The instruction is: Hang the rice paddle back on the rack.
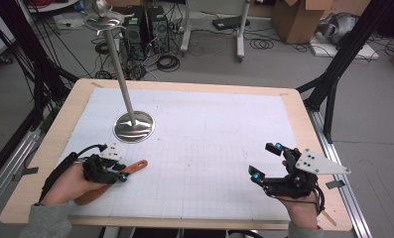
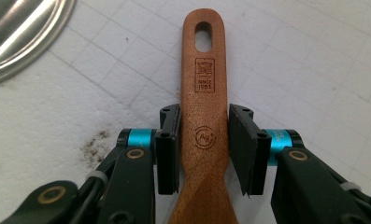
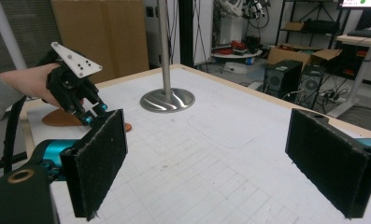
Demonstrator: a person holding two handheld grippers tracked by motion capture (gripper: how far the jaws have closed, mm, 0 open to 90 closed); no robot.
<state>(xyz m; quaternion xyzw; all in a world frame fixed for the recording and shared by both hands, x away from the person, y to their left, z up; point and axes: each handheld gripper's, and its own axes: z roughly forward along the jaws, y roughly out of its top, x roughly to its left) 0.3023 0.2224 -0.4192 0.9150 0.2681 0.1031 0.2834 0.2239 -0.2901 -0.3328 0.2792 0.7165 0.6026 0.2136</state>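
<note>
Left side of the tabletop [image 1: 194, 99]: the left hand-held gripper [image 1: 116, 173] sits low over a wooden spatula [image 1: 110, 182] lying flat on the white gridded mat [image 1: 209, 144]. The left gripper view gives what the high view can't: both black pads flank the spatula's handle [image 2: 204, 116], the left one pressed against its edge, the right one touching or just off it, so the grip looks closed on the wood. That same close-up picks out a hanging slot near the handle tip and two stamped marks. Over on the right, the right hand-held gripper [image 1: 266, 161] is lifted off the mat, jaws spread wide with nothing between them; its own view shows the two pads far apart. A steel stand [image 1: 133, 126] with a round base and upright pole rises behind the spatula.
</note>
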